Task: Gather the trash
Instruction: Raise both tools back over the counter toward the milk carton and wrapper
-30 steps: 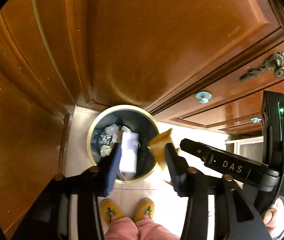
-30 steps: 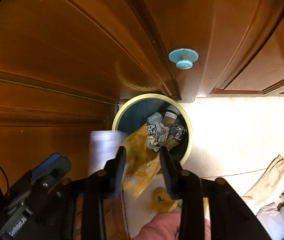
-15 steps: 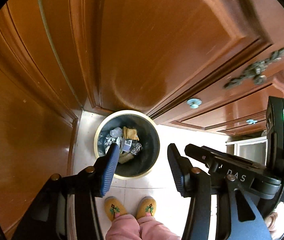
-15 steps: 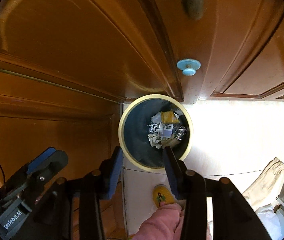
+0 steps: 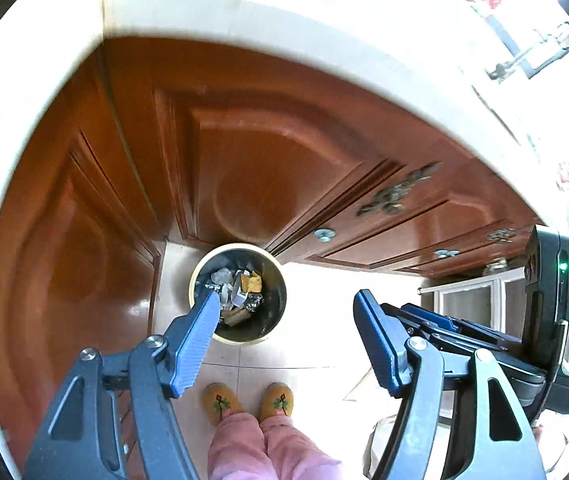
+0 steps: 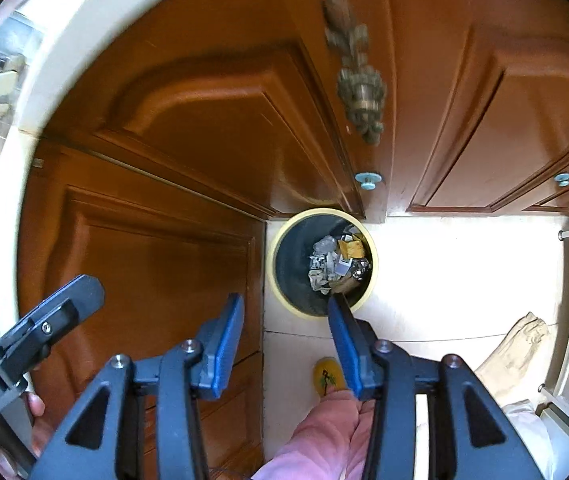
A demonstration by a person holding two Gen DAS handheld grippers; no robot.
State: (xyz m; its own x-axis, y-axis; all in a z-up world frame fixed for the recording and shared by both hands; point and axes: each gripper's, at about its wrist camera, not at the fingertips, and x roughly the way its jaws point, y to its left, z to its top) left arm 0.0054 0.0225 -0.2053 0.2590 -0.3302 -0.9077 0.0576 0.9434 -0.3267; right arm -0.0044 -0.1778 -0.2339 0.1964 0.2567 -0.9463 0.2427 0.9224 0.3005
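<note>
Your left gripper (image 5: 286, 336) has just been opening and stands wide with nothing between its blue pads; your right gripper (image 6: 284, 340) has also eased apart, narrower, and is likewise empty. Below them you can see your yellow slippers (image 5: 220, 398) and pink trousers (image 5: 268, 448) on the pale floor (image 5: 324, 320). Farther down, the round bin (image 6: 280, 280) stands in the corner of the brown cabinets (image 5: 264, 168), with the trash (image 6: 338, 262) lying inside it: crumpled paper, foil and a yellow scrap.
</note>
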